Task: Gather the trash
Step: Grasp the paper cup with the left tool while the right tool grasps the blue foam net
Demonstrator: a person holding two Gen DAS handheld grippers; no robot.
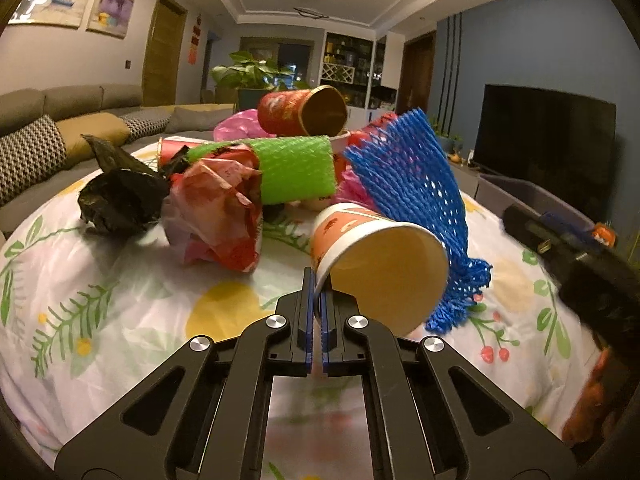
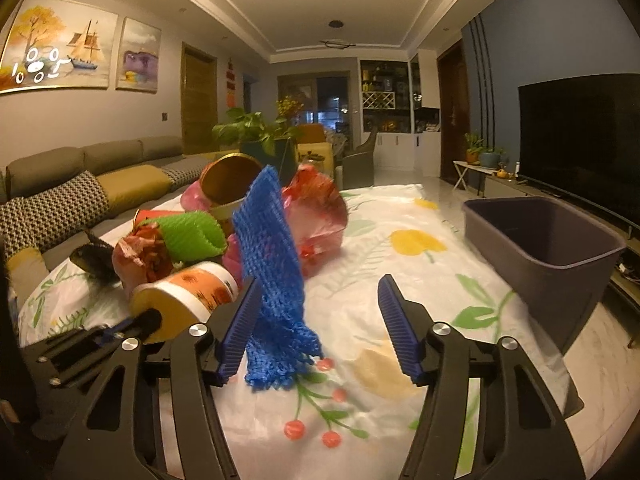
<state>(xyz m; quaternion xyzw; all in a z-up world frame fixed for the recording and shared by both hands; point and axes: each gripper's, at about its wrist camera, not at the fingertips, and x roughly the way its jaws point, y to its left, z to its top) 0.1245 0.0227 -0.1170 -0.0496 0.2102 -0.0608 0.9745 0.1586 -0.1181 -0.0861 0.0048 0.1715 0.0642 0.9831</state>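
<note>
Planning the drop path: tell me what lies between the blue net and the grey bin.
Right wrist view: only bare flowered cloth lies between the blue net and the grey bin; the right claw's far finger reaches into that stretch.

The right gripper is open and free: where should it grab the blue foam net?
Probably the lower frayed end of the blue foam net, approached head-on. It stands as a thin sheet already between the right gripper's open fingers; the soft mesh should squash flat.
</note>
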